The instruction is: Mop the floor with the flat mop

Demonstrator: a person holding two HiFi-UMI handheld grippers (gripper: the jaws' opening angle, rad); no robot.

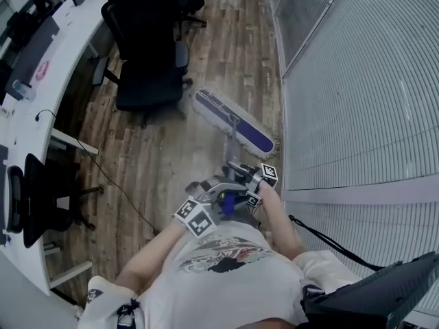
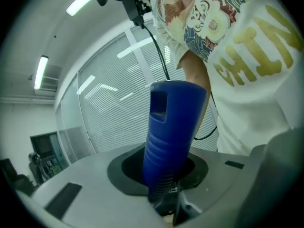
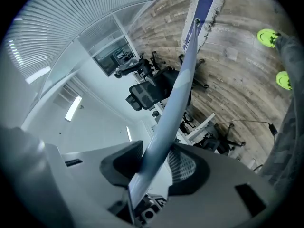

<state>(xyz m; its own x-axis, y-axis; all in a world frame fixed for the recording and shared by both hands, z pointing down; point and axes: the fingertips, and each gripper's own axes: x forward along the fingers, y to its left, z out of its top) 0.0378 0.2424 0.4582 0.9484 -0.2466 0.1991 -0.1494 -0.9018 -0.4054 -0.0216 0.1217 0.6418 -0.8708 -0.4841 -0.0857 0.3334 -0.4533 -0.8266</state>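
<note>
Flat mop (image 1: 233, 119) lies with its purple fringed head on the wooden floor (image 1: 158, 163) at upper centre of the head view. A black office chair (image 1: 147, 67) is at its left and the blinded glass wall (image 1: 357, 81) at its right. Its pole (image 3: 176, 91) slants back into the right gripper (image 3: 153, 172), whose jaws pinch it. The left gripper (image 2: 164, 177) clamps the blue handle grip (image 2: 172, 127).

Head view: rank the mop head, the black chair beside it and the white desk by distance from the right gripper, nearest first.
1. Mop head: on the floor just ahead of the right gripper, near the blinds.
2. Black chair: farther up, left of the mop head.
3. White desk: along the far left edge.
</note>
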